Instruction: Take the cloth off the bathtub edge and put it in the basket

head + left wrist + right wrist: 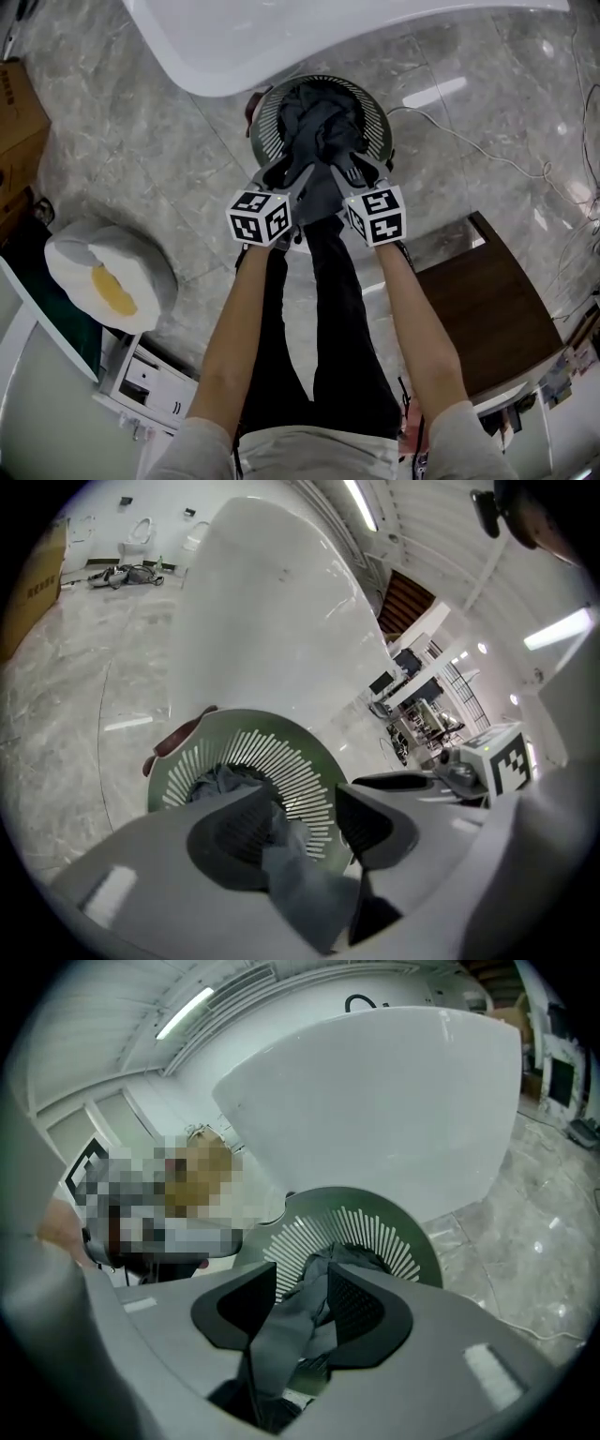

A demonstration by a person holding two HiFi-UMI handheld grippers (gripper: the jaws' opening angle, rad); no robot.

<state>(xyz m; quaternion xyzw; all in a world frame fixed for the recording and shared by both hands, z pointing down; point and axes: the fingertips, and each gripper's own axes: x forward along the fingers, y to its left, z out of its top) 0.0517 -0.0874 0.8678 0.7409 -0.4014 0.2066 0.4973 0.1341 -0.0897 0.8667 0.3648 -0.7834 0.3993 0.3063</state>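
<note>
Left gripper (309, 822) is open with a strip of the cloth (323, 127) slack between its jaws. Right gripper (298, 1299) is parted less, cloth threaded through but apparently not pinched, and most of it is already in the basket (270, 111). To finish, I would spread both jaws wider and lift straight up so the 2 tails fall inside the rim; the bathtub (281, 37) crowds the far side, with open floor (141, 141) to the left.
</note>
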